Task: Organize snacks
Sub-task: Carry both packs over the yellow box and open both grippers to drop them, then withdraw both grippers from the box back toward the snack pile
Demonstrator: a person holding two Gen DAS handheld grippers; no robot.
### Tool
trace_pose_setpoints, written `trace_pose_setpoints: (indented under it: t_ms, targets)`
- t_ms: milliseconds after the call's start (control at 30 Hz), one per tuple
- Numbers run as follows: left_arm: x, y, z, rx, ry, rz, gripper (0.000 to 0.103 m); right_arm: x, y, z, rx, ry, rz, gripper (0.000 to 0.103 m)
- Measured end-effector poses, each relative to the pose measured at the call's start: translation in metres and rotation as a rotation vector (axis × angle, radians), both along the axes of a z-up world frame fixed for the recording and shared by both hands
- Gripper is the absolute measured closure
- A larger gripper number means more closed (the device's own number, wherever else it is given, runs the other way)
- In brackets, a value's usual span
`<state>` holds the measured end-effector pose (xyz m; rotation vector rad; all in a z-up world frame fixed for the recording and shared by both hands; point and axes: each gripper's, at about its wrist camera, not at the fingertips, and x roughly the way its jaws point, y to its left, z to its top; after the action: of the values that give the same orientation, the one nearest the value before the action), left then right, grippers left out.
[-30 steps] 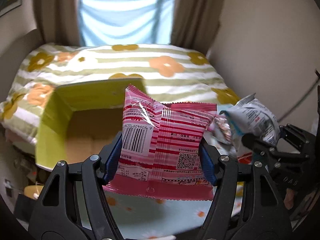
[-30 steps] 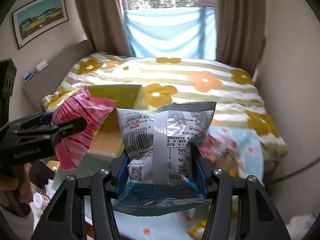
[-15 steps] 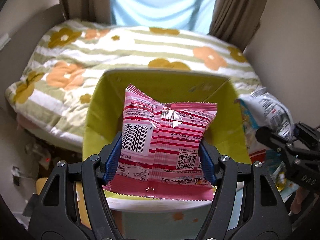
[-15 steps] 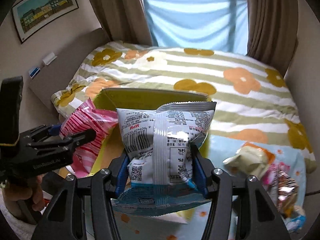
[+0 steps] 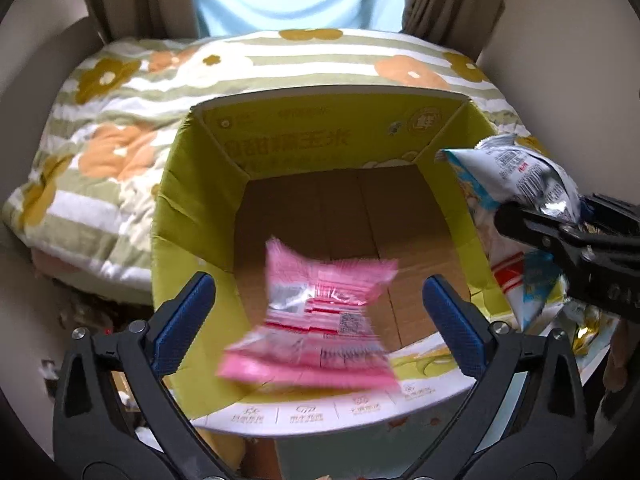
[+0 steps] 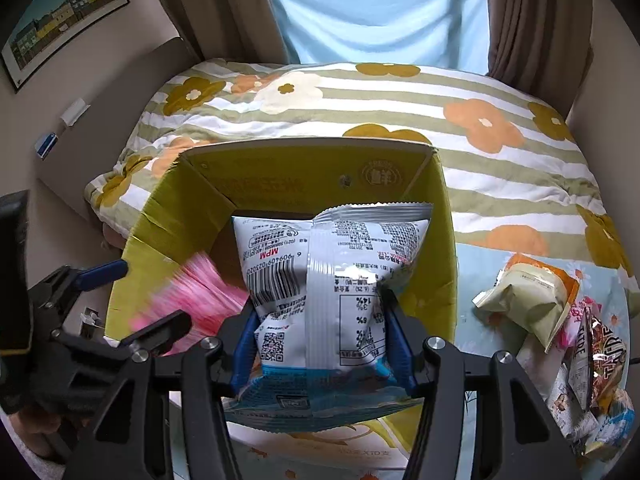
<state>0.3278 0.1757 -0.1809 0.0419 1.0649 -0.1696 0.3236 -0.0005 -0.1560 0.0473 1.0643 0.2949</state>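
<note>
An open yellow-green cardboard box [image 5: 192,184] stands below both grippers; it also shows in the right wrist view [image 6: 168,208]. My left gripper [image 5: 320,300] is open above it. A pink striped snack bag [image 5: 316,320] is blurred between the spread jaws, falling into the box, and shows as a pink blur in the right wrist view [image 6: 200,292]. My right gripper [image 6: 320,320] is shut on a white and blue snack bag [image 6: 332,280], held over the box's right side. That bag also shows in the left wrist view [image 5: 516,172].
A bed with a striped flower quilt [image 6: 360,100] lies behind the box. Several loose snack packs [image 6: 560,328] lie on a light blue flowered cloth [image 6: 472,276] to the right of the box. Curtains and a window are at the back.
My left gripper has opened and let go of the pink bag, which is dropping into the box. Both grippers have moved further over the box. The right gripper still holds its bag.
</note>
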Motion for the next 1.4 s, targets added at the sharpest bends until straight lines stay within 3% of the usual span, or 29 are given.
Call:
trace_pose_setpoints:
  t_ms: [400, 500, 567, 633, 733, 1000, 1167, 1400]
  targets:
    - [-0.019, 0.021, 0.007, -0.012, 0.007, 0.061, 0.000, -0.002, 0.016, -0.014, -0.057, 0.002, 0.026, 0.050]
    - [-0.023, 0.023, 0.009, -0.022, 0.001, 0.073, 0.000, 0.000, 0.021, -0.022, -0.076, 0.048, 0.056, 0.046]
    - [-0.026, 0.023, 0.011, -0.029, 0.002, 0.076, 0.000, 0.000, 0.021, -0.027, -0.069, 0.075, 0.076, 0.019]
    - [-0.031, 0.022, 0.015, -0.020, -0.013, 0.080, 0.000, -0.004, 0.019, -0.026, -0.064, 0.036, 0.063, 0.000]
    - [-0.036, 0.021, 0.018, -0.012, -0.020, 0.087, 0.000, -0.010, 0.014, -0.021, -0.024, -0.014, 0.062, 0.000]
    - [-0.047, 0.022, 0.026, -0.032, -0.031, 0.110, 0.000, -0.023, 0.011, -0.009, 0.038, -0.006, 0.088, 0.000]
    - [-0.053, 0.019, 0.035, -0.033, -0.062, 0.116, 0.000, -0.033, 0.012, 0.006, 0.017, -0.048, 0.100, 0.000]
    - [-0.058, 0.002, 0.049, -0.061, -0.115, 0.058, 0.001, -0.050, -0.008, 0.021, 0.047, -0.069, 0.047, 0.000]
